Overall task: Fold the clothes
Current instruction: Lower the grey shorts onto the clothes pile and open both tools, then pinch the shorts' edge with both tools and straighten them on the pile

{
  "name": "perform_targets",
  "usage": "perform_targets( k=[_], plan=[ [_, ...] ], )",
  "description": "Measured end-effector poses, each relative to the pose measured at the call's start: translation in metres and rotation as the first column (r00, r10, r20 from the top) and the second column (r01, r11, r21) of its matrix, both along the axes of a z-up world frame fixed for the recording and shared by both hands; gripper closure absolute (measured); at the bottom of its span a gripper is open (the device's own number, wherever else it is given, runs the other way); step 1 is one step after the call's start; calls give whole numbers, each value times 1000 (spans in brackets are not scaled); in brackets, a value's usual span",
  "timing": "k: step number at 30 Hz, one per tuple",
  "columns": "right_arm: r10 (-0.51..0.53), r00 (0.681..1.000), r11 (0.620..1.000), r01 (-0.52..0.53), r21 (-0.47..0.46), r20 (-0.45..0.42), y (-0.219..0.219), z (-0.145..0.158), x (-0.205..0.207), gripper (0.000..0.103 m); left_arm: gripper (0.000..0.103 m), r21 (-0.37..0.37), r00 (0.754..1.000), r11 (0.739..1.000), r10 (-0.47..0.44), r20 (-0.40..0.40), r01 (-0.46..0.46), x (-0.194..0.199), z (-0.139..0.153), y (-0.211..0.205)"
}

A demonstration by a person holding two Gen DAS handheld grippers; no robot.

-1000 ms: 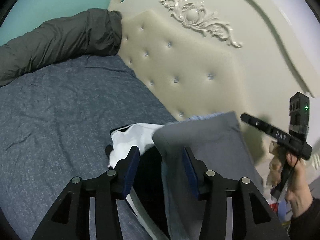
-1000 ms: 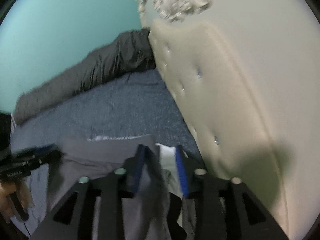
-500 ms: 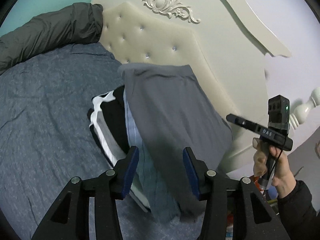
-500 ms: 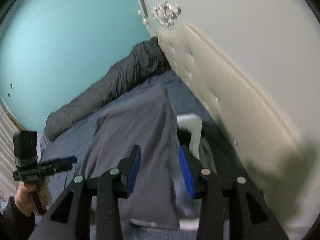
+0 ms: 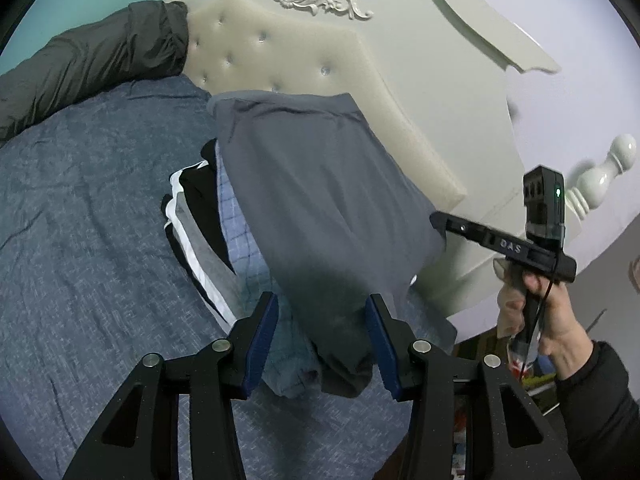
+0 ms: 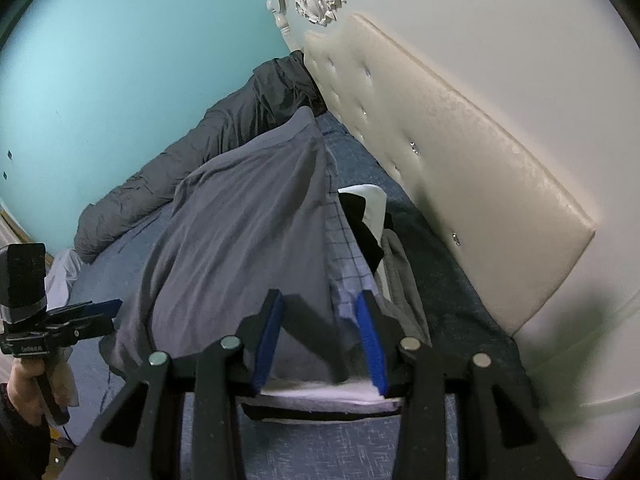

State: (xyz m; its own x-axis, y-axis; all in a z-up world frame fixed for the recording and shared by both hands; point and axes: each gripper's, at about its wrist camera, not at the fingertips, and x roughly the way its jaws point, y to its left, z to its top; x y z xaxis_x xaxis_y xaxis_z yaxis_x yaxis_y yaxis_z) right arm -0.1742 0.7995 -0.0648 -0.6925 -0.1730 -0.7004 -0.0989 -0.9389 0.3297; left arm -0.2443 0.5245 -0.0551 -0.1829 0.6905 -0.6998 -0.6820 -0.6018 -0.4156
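A folded grey garment (image 5: 320, 184) lies on top of a stack of folded clothes on the bed, over a blue checked piece (image 5: 244, 240) and a black-and-white piece (image 5: 192, 216). It also shows in the right wrist view (image 6: 240, 240), with the checked piece (image 6: 344, 256) beside it. My left gripper (image 5: 320, 332) is open, its blue pads either side of the stack's near end, above it. My right gripper (image 6: 320, 336) is open over the stack's other end and holds nothing. The right gripper also shows in the left wrist view (image 5: 440, 222), near the garment's corner.
The stack sits on a blue-grey bedsheet (image 5: 80, 220) close to a cream tufted headboard (image 5: 280, 60). A dark grey rolled duvet (image 5: 88, 56) lies along the turquoise wall (image 6: 120, 60). The bed's edge and floor clutter show at lower right (image 5: 520, 368).
Both grippers have let go of the grey garment and pulled back and up from the stack; the garment now lies flat on top. The views show more of the stack.
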Motion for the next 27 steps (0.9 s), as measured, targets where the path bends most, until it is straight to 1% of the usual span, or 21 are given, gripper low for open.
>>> perform_targets(
  k=[1, 2, 3, 4, 6, 8, 12, 20, 23, 27],
  plan=[
    [-2, 1000, 1000, 2, 24, 2, -2, 0, 1, 79, 93, -4, 1000, 1000, -6, -7, 6, 2, 0, 0],
    [-4, 1000, 999, 4, 44, 3, -3, 1, 1, 87, 101, -9, 1000, 1000, -12, -15, 12, 4, 1, 0],
    [-8, 1000, 998, 8, 55, 3, -3, 1, 2, 95, 101, -13, 1000, 1000, -18, -22, 18, 6, 1, 0],
    [-11, 1000, 998, 11, 61, 0, -2, 1, 4, 97, 101, -11, 999, 1000, -17, -27, 17, 6, 2, -3],
    [-11, 1000, 997, 11, 77, -7, -2, 2, 5, 99, 101, 4, 999, 1000, -6, -32, 7, 5, 5, -11],
    [-12, 1000, 996, 13, 88, -13, -2, 3, 5, 100, 101, 9, 999, 1000, 8, -37, -8, 3, 7, -20],
    [-26, 999, 996, 28, 87, -23, 1, 4, 7, 100, 101, 10, 999, 1000, 26, -19, -26, -3, 3, -32],
    [-49, 999, 997, 49, 64, -11, 4, -2, 2, 100, 100, -9, 1000, 1000, 6, 13, -6, -5, -9, -33],
    [-57, 998, 997, 58, 52, -18, 6, 0, 4, 100, 98, -4, 1000, 1000, 18, 0, -18, -2, -5, -36],
    [-71, 997, 997, 72, 38, -33, 7, 5, 7, 99, 92, 15, 998, 999, 46, -45, -46, 4, 10, -44]
  ],
)
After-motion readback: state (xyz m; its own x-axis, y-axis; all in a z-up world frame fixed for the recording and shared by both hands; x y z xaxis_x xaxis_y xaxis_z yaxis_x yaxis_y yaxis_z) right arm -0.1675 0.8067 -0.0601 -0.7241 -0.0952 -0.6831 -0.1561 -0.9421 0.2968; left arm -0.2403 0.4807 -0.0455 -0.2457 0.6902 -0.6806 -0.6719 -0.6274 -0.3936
